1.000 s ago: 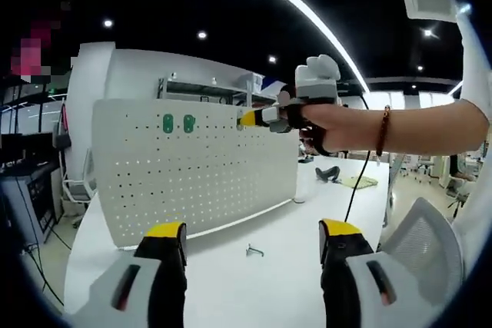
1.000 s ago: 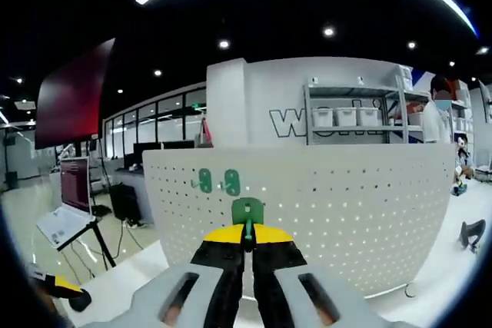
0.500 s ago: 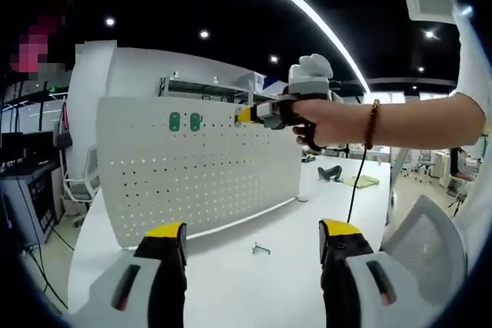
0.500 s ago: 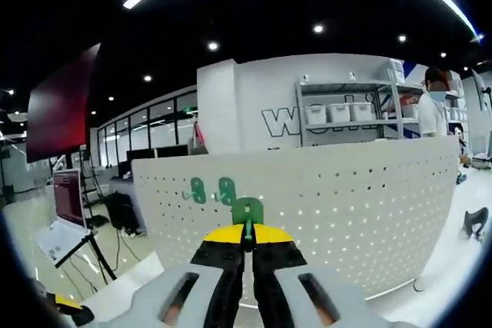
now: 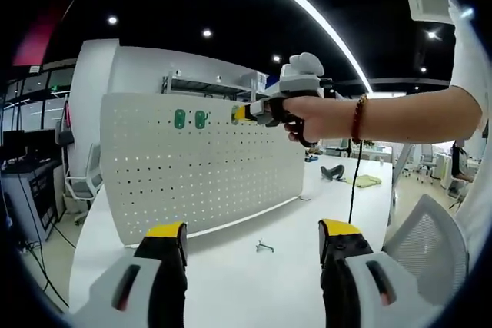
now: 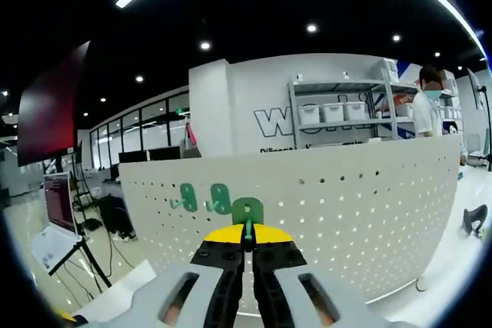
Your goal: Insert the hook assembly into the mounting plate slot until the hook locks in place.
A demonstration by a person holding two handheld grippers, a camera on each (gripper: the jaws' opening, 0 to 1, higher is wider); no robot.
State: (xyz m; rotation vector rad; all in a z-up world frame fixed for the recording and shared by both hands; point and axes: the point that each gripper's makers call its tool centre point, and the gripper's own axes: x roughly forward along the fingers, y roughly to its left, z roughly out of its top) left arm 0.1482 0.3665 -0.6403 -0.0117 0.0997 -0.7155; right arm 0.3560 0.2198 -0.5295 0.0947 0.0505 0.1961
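Closer to the mounting plate (image 6: 346, 213) now, the right tool (image 6: 247, 242) is clamped on the green hook (image 6: 247, 211), stem pointing straight at the plate's top row, right of two seated hooks (image 6: 201, 198). Left tool (image 5: 250, 237) hangs apart above the worktop (image 5: 246, 282), farther off.

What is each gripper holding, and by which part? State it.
The right gripper is shut on the green hook, pinching its lower stem. The left gripper is open and holds nothing.
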